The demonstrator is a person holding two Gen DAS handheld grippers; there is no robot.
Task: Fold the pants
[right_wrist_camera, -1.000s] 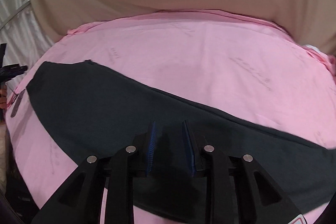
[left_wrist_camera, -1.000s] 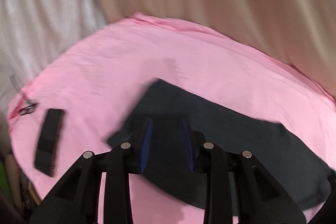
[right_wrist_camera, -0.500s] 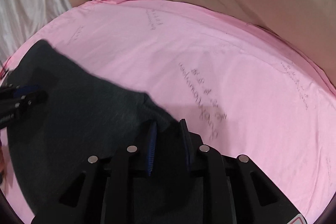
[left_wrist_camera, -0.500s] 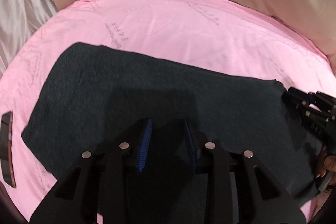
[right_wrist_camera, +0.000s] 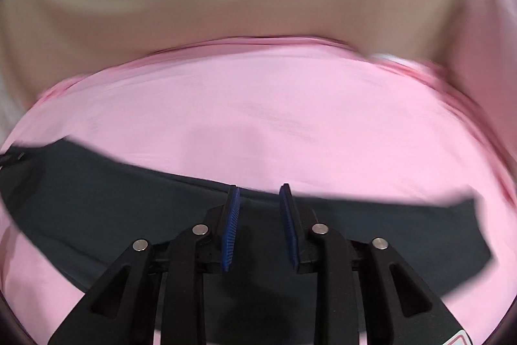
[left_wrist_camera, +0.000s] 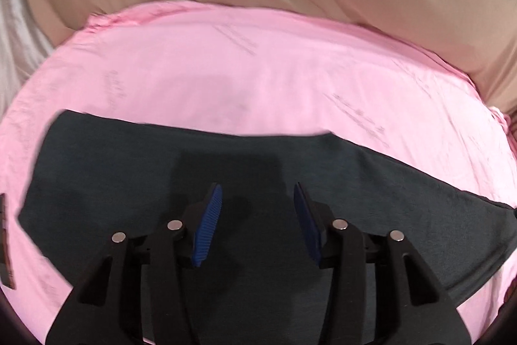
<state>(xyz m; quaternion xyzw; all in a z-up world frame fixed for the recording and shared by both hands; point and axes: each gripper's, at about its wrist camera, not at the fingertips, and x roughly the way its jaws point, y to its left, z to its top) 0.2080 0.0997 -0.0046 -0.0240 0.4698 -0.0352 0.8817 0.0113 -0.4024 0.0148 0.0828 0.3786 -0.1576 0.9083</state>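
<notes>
Left tongs (left_wrist_camera: 257,223), right tongs (right_wrist_camera: 258,225) agape, empty.

Pants (left_wrist_camera: 387,215): near edge hidden behind my left gripper (left_wrist_camera: 257,223); right end cut by the lens rim. Right view is motion-blurred; pants (right_wrist_camera: 113,209) outline smeared, near part hidden under my right gripper (right_wrist_camera: 258,223), left end runs out of frame. Dark flat object (left_wrist_camera: 5,243) at left rim, cut off, can't identify. Small dark thing (right_wrist_camera: 11,158) at the right view's left edge, too blurred to name. Print on pink sheet (left_wrist_camera: 290,80) unreadable. Sheet's far edge (right_wrist_camera: 258,42) smeared.
</notes>
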